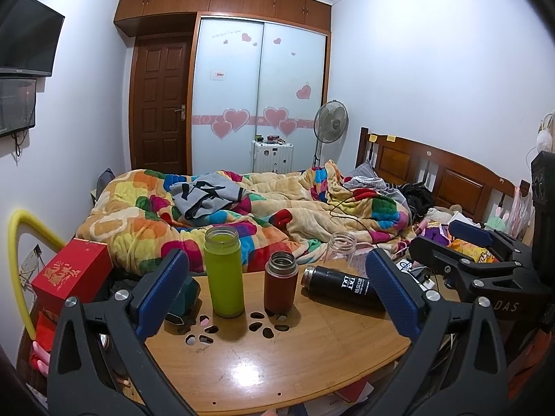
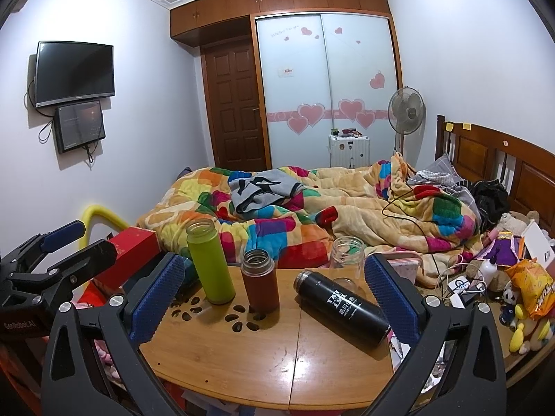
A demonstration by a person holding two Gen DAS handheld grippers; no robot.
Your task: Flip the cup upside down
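Black cylindrical metal flask (image 2: pixel 341 306) seen lying on its side, centre-right on the round bamboo table (image 2: pixel 242 353).

Left gripper (image 1: pixel 277 291) and right gripper (image 2: pixel 274 298) are held wide, empty; the clear glass jar (image 2: pixel 347 260) is partly hidden behind.

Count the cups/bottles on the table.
4: green bottle upright at left, brown bottle upright beside it, black bottle lying on its side at right, clear jar upright at the far edge.
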